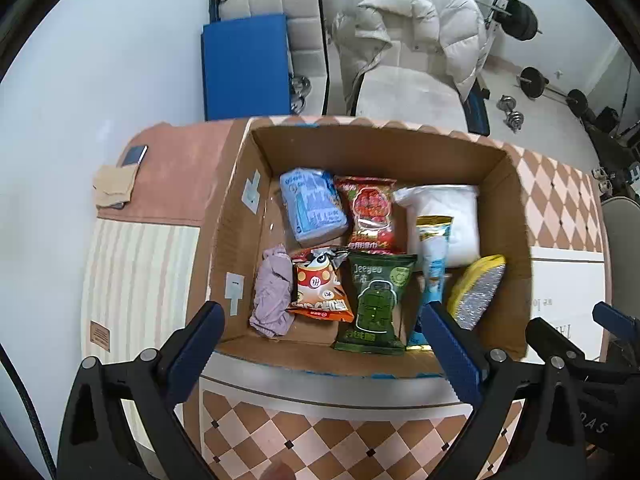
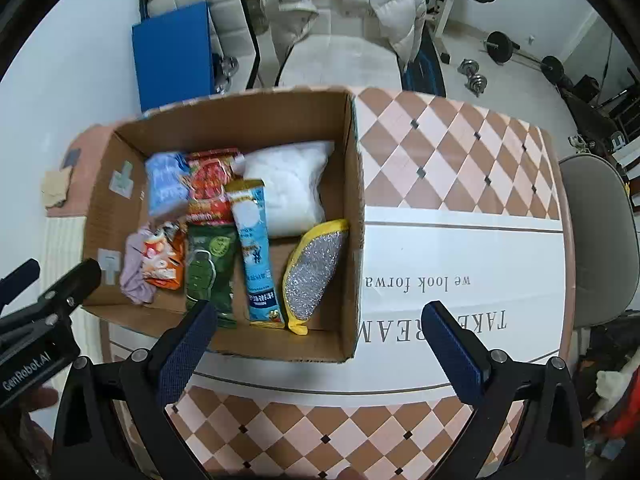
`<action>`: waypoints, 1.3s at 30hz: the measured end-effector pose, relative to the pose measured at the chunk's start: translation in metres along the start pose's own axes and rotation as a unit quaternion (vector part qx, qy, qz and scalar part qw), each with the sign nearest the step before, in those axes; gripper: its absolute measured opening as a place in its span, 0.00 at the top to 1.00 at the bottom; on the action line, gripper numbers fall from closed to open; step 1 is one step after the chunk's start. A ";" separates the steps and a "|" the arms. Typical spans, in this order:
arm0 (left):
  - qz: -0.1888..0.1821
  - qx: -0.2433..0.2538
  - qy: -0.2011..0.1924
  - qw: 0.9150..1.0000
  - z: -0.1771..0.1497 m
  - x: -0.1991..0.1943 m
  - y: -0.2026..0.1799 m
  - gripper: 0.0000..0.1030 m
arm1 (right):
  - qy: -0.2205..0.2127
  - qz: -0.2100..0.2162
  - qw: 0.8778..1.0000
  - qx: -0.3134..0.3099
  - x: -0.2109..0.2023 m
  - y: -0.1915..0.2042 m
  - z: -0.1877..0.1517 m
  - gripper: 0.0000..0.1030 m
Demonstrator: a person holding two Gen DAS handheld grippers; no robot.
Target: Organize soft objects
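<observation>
I judge the sorting nearly finished: the soft packets, purple cloth and scrubber lie inside the cardboard box, while my left gripper and right gripper hover released, holding nothing.

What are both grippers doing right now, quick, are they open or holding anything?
Left gripper: open, holding nothing, above the cardboard box.
Right gripper: open, holding nothing.

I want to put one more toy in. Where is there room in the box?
Inside the cardboard box, bare floor shows between the blue stick packet and the silver sponge, below the white bag. Another strip runs along the left wall beside the purple cloth. The middle is crowded with snack packets.
</observation>
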State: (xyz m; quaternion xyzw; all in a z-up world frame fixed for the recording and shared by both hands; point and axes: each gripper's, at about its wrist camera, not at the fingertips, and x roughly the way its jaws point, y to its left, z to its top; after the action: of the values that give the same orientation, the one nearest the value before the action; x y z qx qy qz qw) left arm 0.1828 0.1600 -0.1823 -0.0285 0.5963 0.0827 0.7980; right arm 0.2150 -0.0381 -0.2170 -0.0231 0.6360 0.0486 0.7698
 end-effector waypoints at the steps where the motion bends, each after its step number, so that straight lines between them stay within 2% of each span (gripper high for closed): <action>1: -0.001 0.001 -0.005 1.000 -0.001 -0.007 -0.001 0.02 | -0.007 0.002 1.000 0.002 -0.008 -0.001 -0.002 0.00; 14: -0.019 0.008 -0.086 0.996 -0.042 -0.136 -0.012 0.02 | -0.110 0.011 0.994 -0.011 -0.149 -0.011 -0.061 0.00; 24: -0.040 0.013 -0.122 0.992 -0.067 -0.204 -0.014 0.02 | -0.171 0.015 0.985 -0.020 -0.233 -0.015 -0.099 0.00; 31: -0.045 0.017 -0.135 0.990 -0.079 -0.230 -0.015 0.02 | -0.198 0.013 0.980 -0.023 -0.268 -0.020 -0.116 0.00; 39: -0.043 0.013 -0.148 0.988 -0.086 -0.239 -0.015 0.02 | -0.203 0.010 0.979 -0.016 -0.276 -0.027 -0.118 0.00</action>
State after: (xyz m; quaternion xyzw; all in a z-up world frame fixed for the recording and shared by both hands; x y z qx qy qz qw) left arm 0.0382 0.1092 0.0206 -0.0313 0.4706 0.0443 0.8807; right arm 0.0508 -0.0886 0.0311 -0.0189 0.4659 0.0698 0.8819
